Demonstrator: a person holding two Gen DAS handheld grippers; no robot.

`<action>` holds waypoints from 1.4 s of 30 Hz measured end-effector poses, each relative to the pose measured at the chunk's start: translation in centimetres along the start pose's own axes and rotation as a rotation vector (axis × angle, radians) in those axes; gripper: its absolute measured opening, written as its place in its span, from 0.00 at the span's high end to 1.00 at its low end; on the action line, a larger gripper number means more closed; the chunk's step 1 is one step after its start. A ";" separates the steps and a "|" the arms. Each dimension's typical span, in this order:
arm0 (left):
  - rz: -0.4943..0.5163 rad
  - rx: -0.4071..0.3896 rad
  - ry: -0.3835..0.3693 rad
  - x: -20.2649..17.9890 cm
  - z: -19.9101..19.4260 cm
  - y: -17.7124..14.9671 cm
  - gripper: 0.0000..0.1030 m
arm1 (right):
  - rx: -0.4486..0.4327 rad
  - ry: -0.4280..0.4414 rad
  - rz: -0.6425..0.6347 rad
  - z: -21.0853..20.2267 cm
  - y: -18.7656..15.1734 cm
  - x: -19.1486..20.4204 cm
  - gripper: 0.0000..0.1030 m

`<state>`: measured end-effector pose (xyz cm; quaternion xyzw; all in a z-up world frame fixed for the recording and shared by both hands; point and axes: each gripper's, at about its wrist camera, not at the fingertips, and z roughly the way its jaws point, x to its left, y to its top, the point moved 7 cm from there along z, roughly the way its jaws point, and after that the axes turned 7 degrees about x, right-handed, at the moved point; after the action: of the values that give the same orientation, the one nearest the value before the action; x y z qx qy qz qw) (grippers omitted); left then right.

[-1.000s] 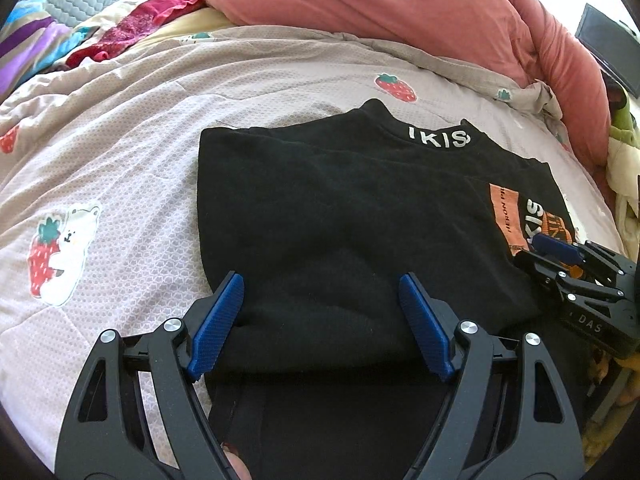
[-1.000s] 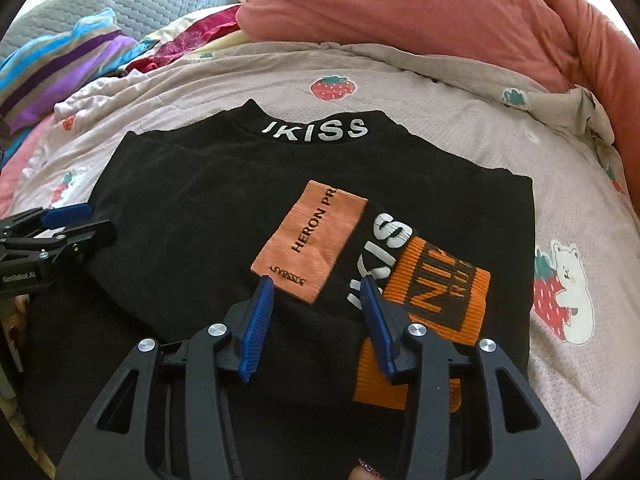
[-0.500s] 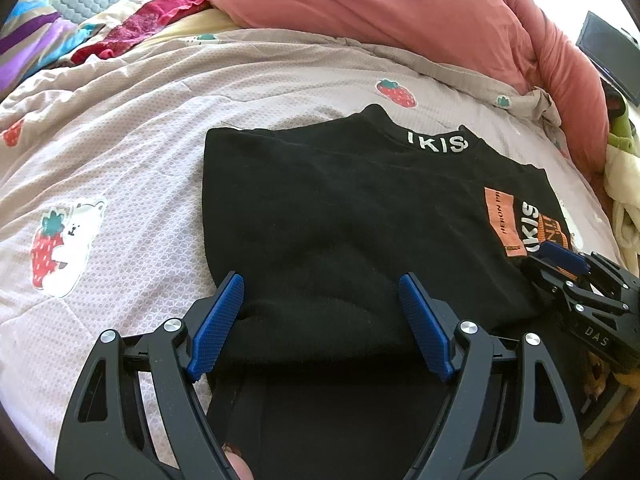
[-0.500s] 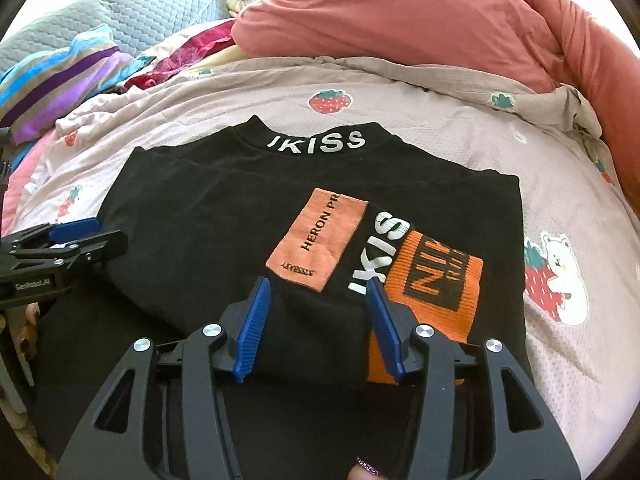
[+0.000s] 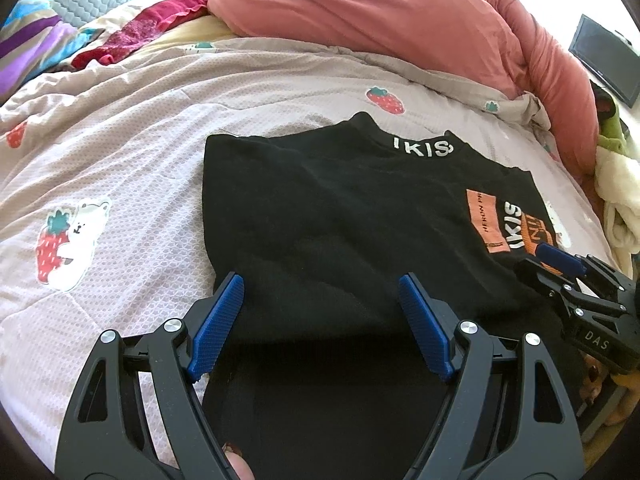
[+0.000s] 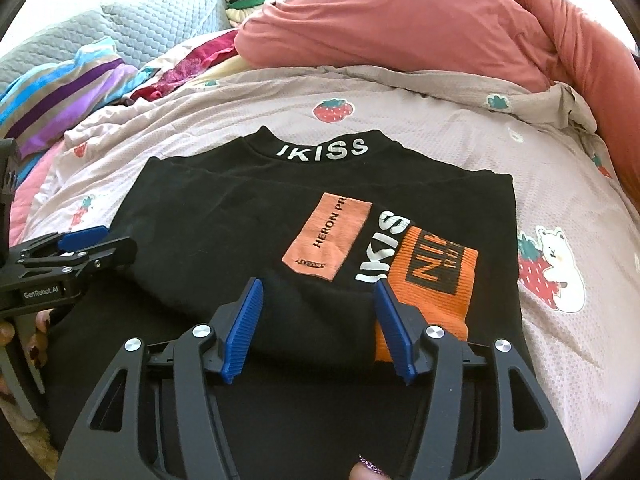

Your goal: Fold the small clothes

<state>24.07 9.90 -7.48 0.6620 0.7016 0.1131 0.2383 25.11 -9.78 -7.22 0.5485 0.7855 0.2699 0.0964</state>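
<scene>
On a bed, a black top lies folded on a pale quilt printed with strawberries and bears, its collar lettered "IKISS" at the far end from both tools.

Left wrist view: to the left of the left gripper, a bear-and-strawberry print shows on the quilt. The gripper's blue pads stand wide apart over the near rolled edge of the top, with black cloth between them; none of it is pinched. Ahead and right sits the orange patch on the garment's front. At far right the right gripper enters from the side, just beside that patch; from this angle its gap cannot be judged. Beyond the top lies a pink duvet.

Right wrist view: at far left the left gripper reaches in over the top's left edge. Striped bedding is heaped behind it. In the centre, the right gripper has its pads apart, one on each side of the near fold where black cloth meets an orange knitted panel. The orange patch, reading "HERON PR", lies directly ahead of the left pad. To the right, another bear print marks the quilt.
</scene>
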 end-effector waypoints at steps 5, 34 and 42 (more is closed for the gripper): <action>-0.001 -0.027 -0.014 -0.3 -1.1 0.0 0.30 | -0.014 0.020 0.012 -0.8 0.0 0.1 0.37; 0.008 -0.181 0.017 -1.7 -7.7 -1.8 0.09 | -0.155 0.026 0.062 -7.5 0.3 -1.1 0.09; 0.013 -0.177 0.043 -1.9 -8.5 -3.1 0.09 | -0.173 0.031 0.056 -8.9 -0.2 -1.0 0.08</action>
<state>17.27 9.09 -1.26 0.6403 0.6895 0.1903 0.2800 21.34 -13.61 -0.03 0.5557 0.7450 0.3478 0.1234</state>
